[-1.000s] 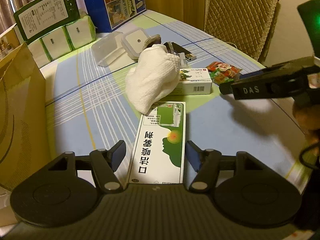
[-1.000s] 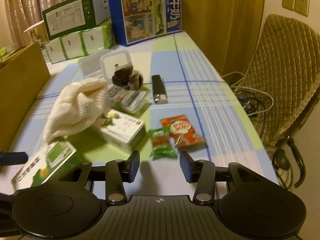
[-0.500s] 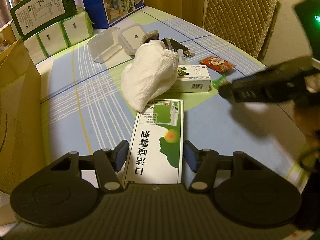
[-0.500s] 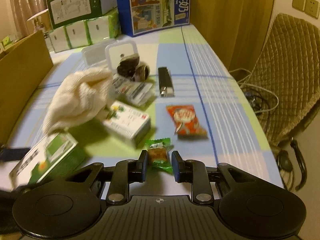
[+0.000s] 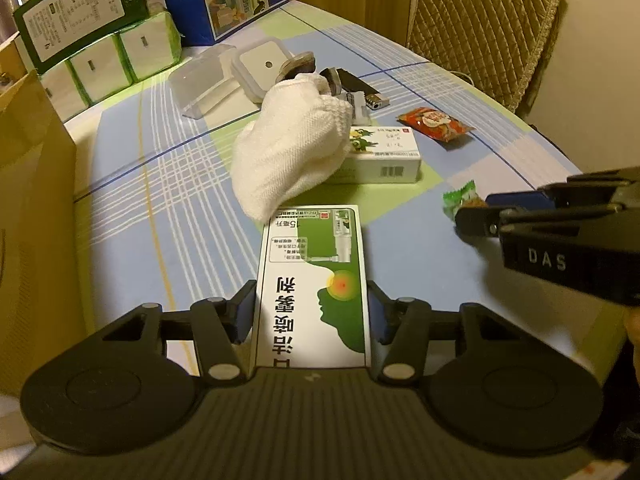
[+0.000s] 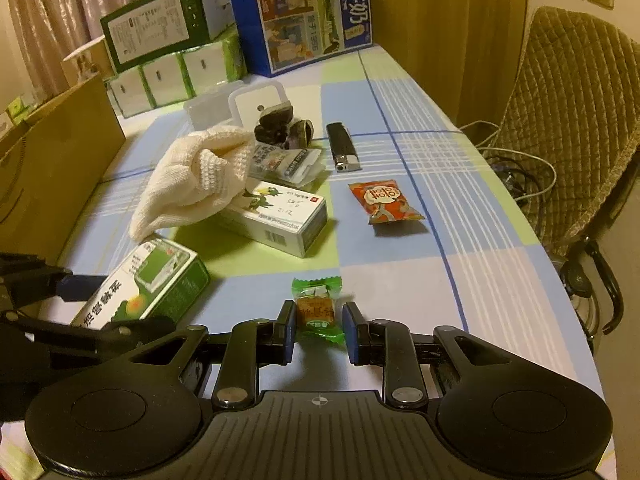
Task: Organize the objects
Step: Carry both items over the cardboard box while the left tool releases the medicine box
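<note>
1. A blue, green and white checked tablecloth (image 6: 472,276) is seen covering the table.
2. A white knitted cloth (image 5: 292,152) is draped over a white carton (image 5: 384,156).
3. A green-and-white medicine box (image 5: 312,288) is clamped between the jaws of the left gripper (image 5: 312,316).
4. A small green-wrapped candy (image 6: 318,310) lies on the tablecloth between the parted jaws of the right gripper (image 6: 319,330), untouched.

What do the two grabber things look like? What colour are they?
Both are black plastic. Each gripper, left and right, has two big round discs at the back, a ribbed plate between them, silver screws, and dark blue pads inside the fingers. The right gripper has white letters "DAS" on its side.
</note>
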Demonstrator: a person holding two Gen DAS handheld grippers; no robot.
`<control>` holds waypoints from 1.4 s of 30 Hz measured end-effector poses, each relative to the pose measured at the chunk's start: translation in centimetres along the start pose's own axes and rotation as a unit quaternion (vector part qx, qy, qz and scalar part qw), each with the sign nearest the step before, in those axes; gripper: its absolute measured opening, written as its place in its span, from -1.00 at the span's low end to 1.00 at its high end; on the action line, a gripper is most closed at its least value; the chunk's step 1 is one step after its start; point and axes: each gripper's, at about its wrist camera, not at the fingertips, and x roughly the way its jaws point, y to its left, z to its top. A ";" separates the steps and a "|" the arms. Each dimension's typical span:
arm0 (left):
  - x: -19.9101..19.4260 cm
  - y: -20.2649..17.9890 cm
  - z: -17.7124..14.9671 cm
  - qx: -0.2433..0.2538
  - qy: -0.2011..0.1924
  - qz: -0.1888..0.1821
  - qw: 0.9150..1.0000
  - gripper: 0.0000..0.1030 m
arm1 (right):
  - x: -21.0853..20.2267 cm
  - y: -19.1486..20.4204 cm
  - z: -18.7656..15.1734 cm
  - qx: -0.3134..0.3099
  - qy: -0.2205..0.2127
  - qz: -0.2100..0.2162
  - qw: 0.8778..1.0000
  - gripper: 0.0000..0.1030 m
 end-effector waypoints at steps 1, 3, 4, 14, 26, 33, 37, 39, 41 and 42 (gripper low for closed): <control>-0.3 0.0 -0.2 -0.005 0.000 -0.001 1.000 -0.03 | -0.3 0.0 -0.1 0.001 -0.001 0.002 1.000 -0.58; -1.0 0.0 -0.7 -0.015 0.002 -0.004 1.000 -0.03 | -1.3 0.2 -0.3 0.002 -0.005 0.004 1.000 -0.58; -1.4 -0.1 -0.9 -0.018 0.002 -0.005 1.000 -0.03 | -1.8 0.3 -0.4 0.002 -0.008 0.005 1.000 -0.58; -7.5 -0.3 -0.9 -0.036 -0.032 0.001 0.999 -0.03 | -7.7 2.0 0.4 0.005 -0.041 0.023 0.999 -0.58; -17.0 7.5 0.2 -0.050 -0.092 0.105 0.989 -0.03 | -12.5 12.2 5.9 -0.063 -0.105 0.121 0.985 -0.58; -19.8 15.9 -0.3 -0.084 -0.086 0.150 0.981 -0.03 | -10.1 20.1 9.2 -0.090 -0.092 0.191 0.973 -0.58; -19.6 20.4 -0.8 -0.109 -0.078 0.157 0.978 -0.03 | -7.2 24.4 10.4 -0.109 -0.074 0.213 0.968 -0.58; -19.0 22.1 -1.1 -0.118 -0.072 0.156 0.978 -0.03 | -5.7 25.7 10.8 -0.111 -0.062 0.218 0.968 -0.58; -18.0 23.3 -1.4 -0.120 -0.066 0.157 0.978 -0.03 | -4.2 26.7 11.1 -0.115 -0.054 0.219 0.968 -0.58; -17.5 23.7 -1.6 -0.120 -0.062 0.155 0.979 -0.03 | -3.5 27.0 11.3 -0.115 -0.049 0.219 0.968 -0.58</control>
